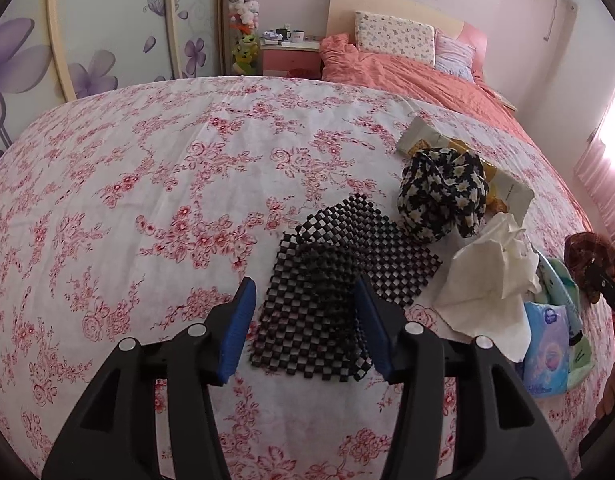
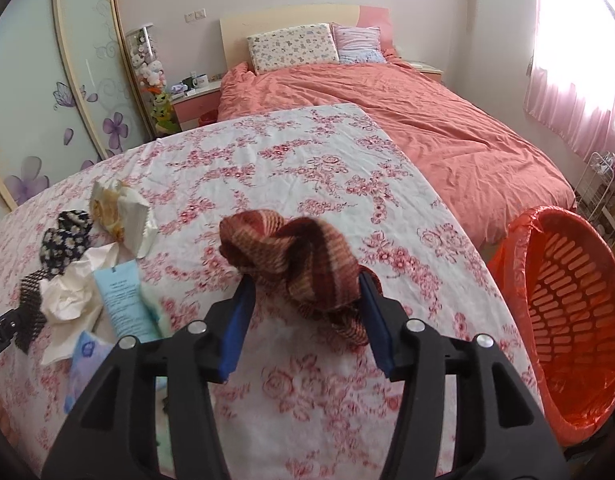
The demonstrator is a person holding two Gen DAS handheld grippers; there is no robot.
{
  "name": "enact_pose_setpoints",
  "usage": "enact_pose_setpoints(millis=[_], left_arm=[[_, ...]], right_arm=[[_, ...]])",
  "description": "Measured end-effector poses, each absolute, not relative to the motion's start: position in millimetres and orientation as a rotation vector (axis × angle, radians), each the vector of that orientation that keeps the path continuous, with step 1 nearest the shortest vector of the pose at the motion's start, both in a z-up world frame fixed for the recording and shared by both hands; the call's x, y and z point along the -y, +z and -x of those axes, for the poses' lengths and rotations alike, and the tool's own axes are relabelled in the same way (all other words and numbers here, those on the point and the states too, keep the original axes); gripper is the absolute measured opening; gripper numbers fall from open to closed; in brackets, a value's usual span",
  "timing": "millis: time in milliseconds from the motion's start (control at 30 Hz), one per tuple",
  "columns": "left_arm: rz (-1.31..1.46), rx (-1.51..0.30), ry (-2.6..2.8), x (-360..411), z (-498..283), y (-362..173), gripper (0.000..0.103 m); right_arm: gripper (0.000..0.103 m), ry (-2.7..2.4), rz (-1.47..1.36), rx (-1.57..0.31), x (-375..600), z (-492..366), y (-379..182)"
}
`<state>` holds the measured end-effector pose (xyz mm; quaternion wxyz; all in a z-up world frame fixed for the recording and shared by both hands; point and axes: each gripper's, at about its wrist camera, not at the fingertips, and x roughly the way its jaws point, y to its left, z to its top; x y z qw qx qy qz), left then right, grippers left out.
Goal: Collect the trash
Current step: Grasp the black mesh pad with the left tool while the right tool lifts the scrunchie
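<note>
**Ana:** Left wrist view first: the left gripper (image 1: pixel 303 324) has its blue pads apart, and the black mesh mat (image 1: pixel 339 296) lies between them on the flowered tablecloth (image 1: pixel 147 184). I see no pad pressing on it, so I'd call it lying loose, not held.

**Ben:** And the actual rubbish?

**Ana:** Off to that gripper's right: a crumpled white tissue (image 1: pixel 491 280), then a blue wipes packet (image 1: pixel 547 352) at the table's edge. A snack wrapper (image 1: pixel 423 136) sits farther back, partly under a daisy-print cloth bundle (image 1: pixel 443 196).

**Ben:** Right wrist view?

**Ana:** The right gripper (image 2: pixel 307 316) is also apart. A striped brown knitted cloth (image 2: pixel 295 264) sits between its jaws, its length running roughly jaw to jaw; it touches or nearly touches both pads, but the jaws look slack, so I judge it resting on the table.

**Ben:** Where does the trash go?

**Ana:** An orange basket (image 2: pixel 563 280) with an orange bag liner stands beyond the table's right edge. What shows of its inside looks empty.

**Ben:** So which hand is nearer?

**Ana:** The right one is nearer the basket; the tissue pile lies to its left, between the two grippers. Also there is a pale blue tube (image 2: pixel 123 300). I'd guess the tissue comes next, and it would crush easily.
</note>
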<state>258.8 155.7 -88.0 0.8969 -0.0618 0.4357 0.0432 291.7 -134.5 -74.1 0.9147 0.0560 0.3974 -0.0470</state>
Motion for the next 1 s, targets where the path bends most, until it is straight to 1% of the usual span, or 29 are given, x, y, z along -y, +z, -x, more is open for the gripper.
enact_pose_setpoints(millis=[133, 167, 233, 300, 333, 400, 467, 500, 533, 567, 633, 767, 1000], left_arm=[[0.112, -0.903, 0.08, -150, -259, -89, 0.053], [0.107, -0.904, 0.08, -150, -260, -89, 0.055], [0.099, -0.901, 0.081, -147, -260, -90, 0.058], [0.084, -0.899, 0.086, -145, -260, -91, 0.058], [0.077, -0.897, 0.087, -143, -260, -91, 0.058], [0.071, -0.893, 0.092, -141, -260, -92, 0.057], [0.072, -0.888, 0.086, -140, -259, -91, 0.045], [0.075, -0.888, 0.081, -140, -259, -91, 0.042], [0.08, -0.888, 0.075, -140, -259, -90, 0.033], [0.085, -0.889, 0.066, -139, -260, -90, 0.028], [0.086, -0.886, 0.06, -139, -259, -89, 0.023], [0.097, -0.868, 0.062, -142, -255, -85, 0.02], [0.097, -0.832, 0.075, -148, -248, -69, 0.018]], right_arm=[[0.056, -0.109, -0.098, -0.831, 134, -300, -77], [0.057, -0.114, -0.096, -0.837, 135, -304, -78], [0.059, -0.122, -0.098, -0.849, 138, -307, -80], [0.059, -0.132, -0.106, -0.867, 142, -312, -84], [0.059, -0.134, -0.114, -0.878, 144, -314, -86], [0.051, -0.141, -0.126, -0.884, 147, -318, -87], [0.041, -0.15, -0.125, -0.888, 150, -320, -88], [0.039, -0.145, -0.131, -0.885, 152, -320, -88], [0.035, -0.139, -0.136, -0.882, 154, -319, -87], [0.031, -0.135, -0.14, -0.88, 154, -319, -87], [0.028, -0.125, -0.155, -0.875, 156, -317, -85], [0.026, -0.106, -0.178, -0.864, 157, -311, -81], [0.025, -0.072, -0.187, -0.827, 154, -289, -66]])
